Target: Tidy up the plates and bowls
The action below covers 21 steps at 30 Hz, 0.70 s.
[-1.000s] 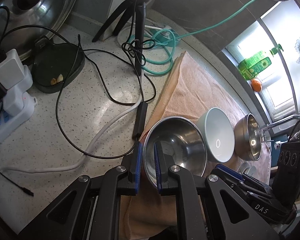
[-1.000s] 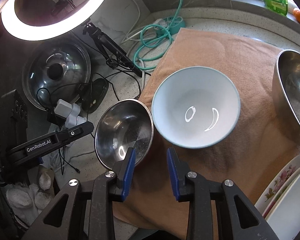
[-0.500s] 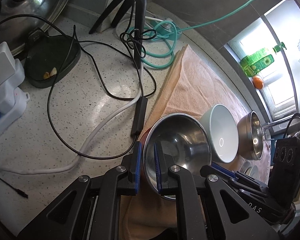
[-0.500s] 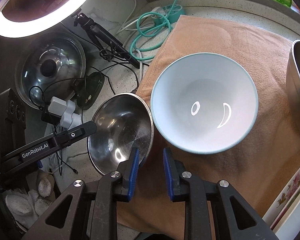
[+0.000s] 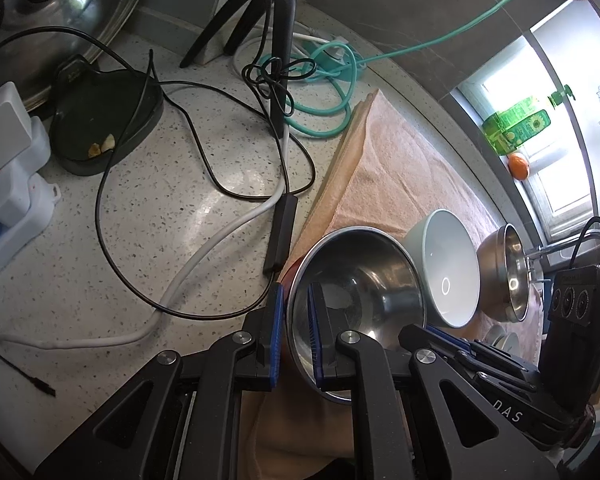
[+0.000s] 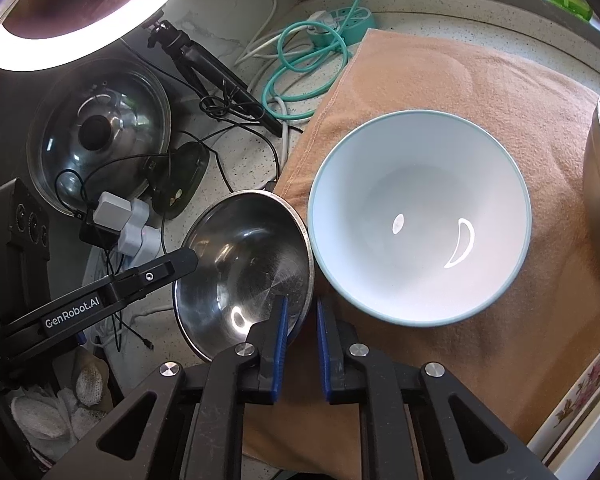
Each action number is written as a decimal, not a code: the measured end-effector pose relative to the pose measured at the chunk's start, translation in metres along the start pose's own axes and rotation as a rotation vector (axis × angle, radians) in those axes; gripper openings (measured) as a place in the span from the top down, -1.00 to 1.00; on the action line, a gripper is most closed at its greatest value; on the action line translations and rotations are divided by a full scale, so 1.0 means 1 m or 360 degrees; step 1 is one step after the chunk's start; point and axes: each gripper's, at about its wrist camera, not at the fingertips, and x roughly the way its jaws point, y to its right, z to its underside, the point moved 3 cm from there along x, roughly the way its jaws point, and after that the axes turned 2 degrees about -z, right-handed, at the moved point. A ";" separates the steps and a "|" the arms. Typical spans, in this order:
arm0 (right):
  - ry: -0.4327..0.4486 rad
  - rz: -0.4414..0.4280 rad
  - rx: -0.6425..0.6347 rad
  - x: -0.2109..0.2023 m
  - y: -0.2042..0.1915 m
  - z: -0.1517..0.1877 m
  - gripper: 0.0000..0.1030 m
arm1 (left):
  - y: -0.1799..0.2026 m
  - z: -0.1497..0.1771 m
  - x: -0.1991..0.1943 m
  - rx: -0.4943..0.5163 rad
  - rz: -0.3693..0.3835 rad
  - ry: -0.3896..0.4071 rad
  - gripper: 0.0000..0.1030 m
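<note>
Steel bowl (image 5: 356, 292) is sitting tilted at the towel's (image 6: 440, 80) left edge, just beside the white bowl (image 6: 420, 216). Left tool (image 5: 294, 336) is clenching its rim, one pad inside and one outside. Right tool (image 6: 302, 340) has just been closing over the opposite rim; its pads look to be pinching it. Thin, stiff, light and slick, the bowl is probably best gripped at the rim. Cables (image 5: 204, 168) are crowding the counter (image 5: 100, 264) leftward; the white bowl, likely fragile, is hemming the right.
</note>
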 end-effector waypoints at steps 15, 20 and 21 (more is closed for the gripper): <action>0.0018 -0.0026 -0.0041 -0.010 -0.009 0.000 0.76 | 0.003 0.002 -0.025 -0.0015 -0.0005 0.0081 0.80; 0.0051 -0.0048 -0.0055 -0.022 -0.013 -0.002 0.76 | 0.011 -0.002 -0.038 -0.0001 0.0011 0.0130 0.80; 0.0059 -0.0053 -0.0056 -0.026 -0.013 -0.003 0.76 | 0.013 -0.003 -0.040 0.0001 0.0014 0.0140 0.80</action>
